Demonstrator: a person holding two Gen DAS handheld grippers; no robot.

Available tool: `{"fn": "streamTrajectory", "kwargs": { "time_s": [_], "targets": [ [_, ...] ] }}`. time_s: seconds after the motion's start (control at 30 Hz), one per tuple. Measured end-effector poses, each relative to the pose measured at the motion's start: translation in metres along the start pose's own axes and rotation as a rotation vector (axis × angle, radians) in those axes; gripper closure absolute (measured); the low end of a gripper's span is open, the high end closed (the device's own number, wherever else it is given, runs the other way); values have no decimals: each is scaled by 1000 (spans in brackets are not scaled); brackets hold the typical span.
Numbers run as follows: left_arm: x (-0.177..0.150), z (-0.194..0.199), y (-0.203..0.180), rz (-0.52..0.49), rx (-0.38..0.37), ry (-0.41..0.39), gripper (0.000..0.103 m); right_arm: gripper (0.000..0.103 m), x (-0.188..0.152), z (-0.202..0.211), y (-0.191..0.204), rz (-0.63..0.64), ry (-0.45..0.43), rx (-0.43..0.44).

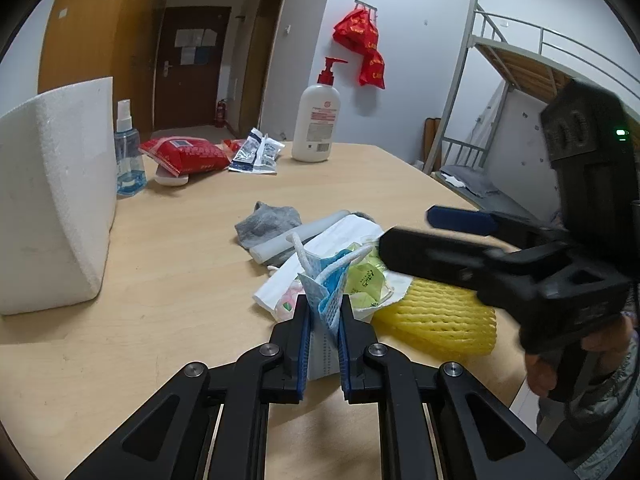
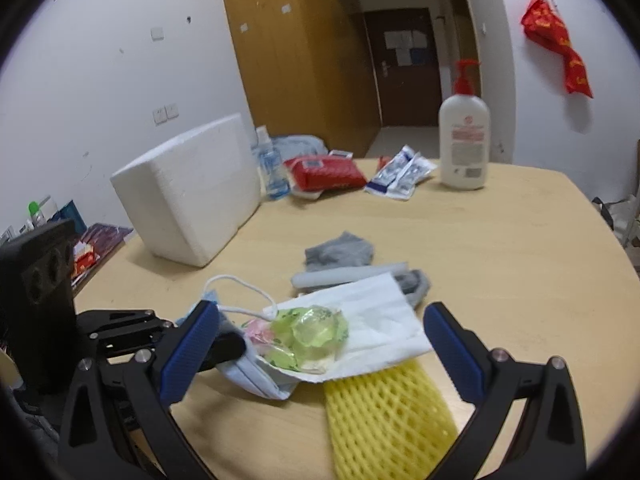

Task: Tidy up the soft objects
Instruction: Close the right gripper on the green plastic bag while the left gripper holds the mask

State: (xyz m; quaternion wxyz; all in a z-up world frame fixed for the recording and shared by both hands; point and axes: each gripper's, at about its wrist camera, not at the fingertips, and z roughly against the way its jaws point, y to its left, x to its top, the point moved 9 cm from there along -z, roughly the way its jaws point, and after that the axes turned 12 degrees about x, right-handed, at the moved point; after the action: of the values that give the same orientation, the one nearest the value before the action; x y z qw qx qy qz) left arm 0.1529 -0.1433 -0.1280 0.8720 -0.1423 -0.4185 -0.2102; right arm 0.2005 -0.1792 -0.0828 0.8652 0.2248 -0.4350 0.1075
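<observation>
A blue face mask [image 1: 325, 282] with white ear loops stands pinched between the pads of my left gripper [image 1: 324, 304], which is shut on it. In the right wrist view the mask [image 2: 256, 376] hangs from the left gripper [image 2: 224, 340] at the pile's left side. The pile holds a white tissue [image 2: 384, 312], a green wrapper [image 2: 316, 332], a yellow foam net [image 2: 384, 412], a grey sock [image 2: 340, 254] and a grey tube [image 2: 348, 274]. My right gripper [image 2: 322, 312] stands open, its fingers either side of the tissue and wrapper, touching nothing. From the left it shows as the right gripper [image 1: 406, 228] over the pile.
A white foam box [image 1: 56, 192] stands on the wooden table [image 1: 180, 300] at the left. At the back are a blue spray bottle [image 1: 128, 156], a red wipes pack [image 1: 188, 154], sachets [image 1: 256, 154] and a lotion pump bottle [image 1: 316, 120]. The table's edge runs close on the right.
</observation>
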Motion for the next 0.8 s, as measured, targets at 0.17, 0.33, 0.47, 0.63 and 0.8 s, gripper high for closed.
{"fn": "streamTrajectory", "kwargs": {
  "time_s": [0.17, 0.33, 0.47, 0.63, 0.8],
  "targets": [
    [-1, -5, 9, 37, -30, 24, 90, 13, -6, -22, -5, -18, 56, 15],
    [-1, -7, 14, 57, -57, 36, 90, 48, -13, -34, -4, 14, 114, 34],
    [-1, -7, 15, 56, -60, 36, 90, 50, -22, -44, 0, 37, 165, 40],
    [-1, -8, 17, 61, -51, 37, 90, 67, -21, -44, 5, 55, 161, 51],
    [-1, -6, 16, 51, -43, 31, 90, 79, -24, -43, 14, 77, 173, 68]
  ]
}}
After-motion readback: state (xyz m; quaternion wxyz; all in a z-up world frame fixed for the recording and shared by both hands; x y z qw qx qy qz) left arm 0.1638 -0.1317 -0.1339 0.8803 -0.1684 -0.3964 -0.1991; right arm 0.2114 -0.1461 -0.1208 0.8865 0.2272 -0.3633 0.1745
